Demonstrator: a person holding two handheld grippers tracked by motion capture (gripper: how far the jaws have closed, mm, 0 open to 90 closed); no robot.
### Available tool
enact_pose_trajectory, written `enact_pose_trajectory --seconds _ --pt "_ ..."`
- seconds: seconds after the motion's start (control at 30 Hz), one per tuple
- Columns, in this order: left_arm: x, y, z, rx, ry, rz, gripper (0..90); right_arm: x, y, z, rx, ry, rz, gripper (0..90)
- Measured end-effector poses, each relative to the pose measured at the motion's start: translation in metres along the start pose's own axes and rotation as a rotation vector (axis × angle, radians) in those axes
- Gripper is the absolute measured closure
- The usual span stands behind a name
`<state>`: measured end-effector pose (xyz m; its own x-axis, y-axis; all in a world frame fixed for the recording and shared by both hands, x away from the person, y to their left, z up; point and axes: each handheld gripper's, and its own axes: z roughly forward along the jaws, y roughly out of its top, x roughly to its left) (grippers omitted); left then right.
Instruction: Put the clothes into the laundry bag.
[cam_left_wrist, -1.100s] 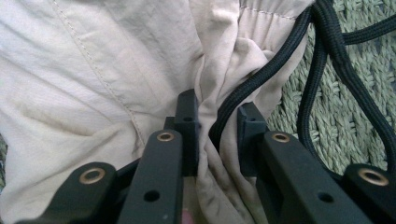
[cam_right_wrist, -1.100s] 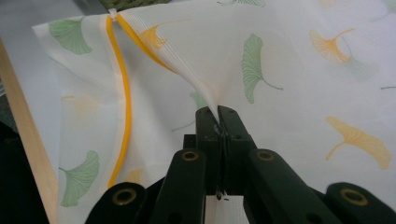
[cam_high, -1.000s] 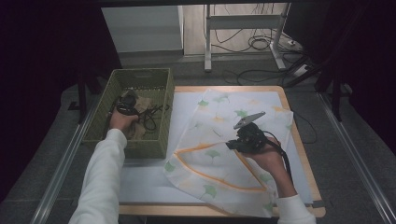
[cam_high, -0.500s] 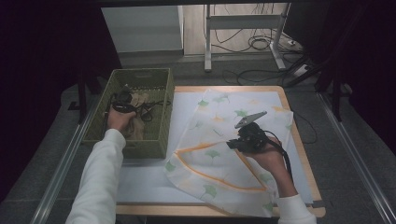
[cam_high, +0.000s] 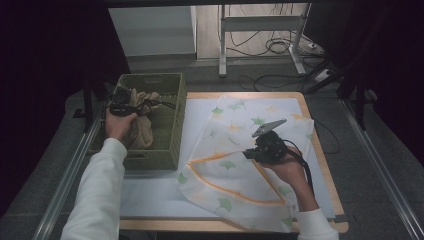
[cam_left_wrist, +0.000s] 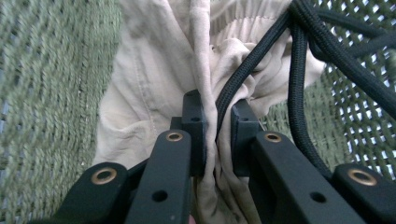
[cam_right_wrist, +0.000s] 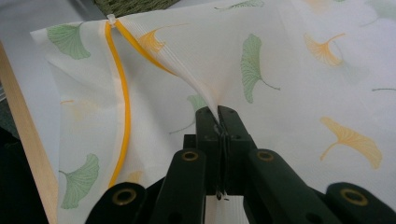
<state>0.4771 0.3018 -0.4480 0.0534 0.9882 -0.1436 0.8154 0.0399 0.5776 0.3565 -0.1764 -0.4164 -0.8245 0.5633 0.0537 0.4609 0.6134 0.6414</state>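
Beige cloth (cam_left_wrist: 154, 88), olive-green woven basket (cam_high: 172, 130), white bag (cam_high: 235, 165) with green and orange ginkgo leaves, orange trim

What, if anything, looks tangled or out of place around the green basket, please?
The left gripper is clamped on the beige garment, and its own black cable runs right beside the jaws, pressed against the fabric. It could snag inside the basket.

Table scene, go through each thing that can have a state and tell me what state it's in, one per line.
Beige garment: bunched, pinched and partly lifted out of the basket.
Green basket: upright on the table, open-topped.
Leaf-print mesh bag: lying on the table, opening edge lifted.
Left gripper: shut on the garment.
Right gripper: shut on the bag's edge.
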Motion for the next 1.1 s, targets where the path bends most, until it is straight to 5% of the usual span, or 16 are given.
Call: enact_pose_trajectory --seconds 0.47,1.1 --pt "-0.005 0.002 -0.033 -0.132 -0.053 0.009 81.1 0.000 0.000 -0.001 -0.003 -0.002 0.001 87.4" --pt "-0.011 0.000 -0.050 -0.205 -0.114 0.018 81.1 0.000 0.000 0.000 0.000 -0.001 0.000 87.4"
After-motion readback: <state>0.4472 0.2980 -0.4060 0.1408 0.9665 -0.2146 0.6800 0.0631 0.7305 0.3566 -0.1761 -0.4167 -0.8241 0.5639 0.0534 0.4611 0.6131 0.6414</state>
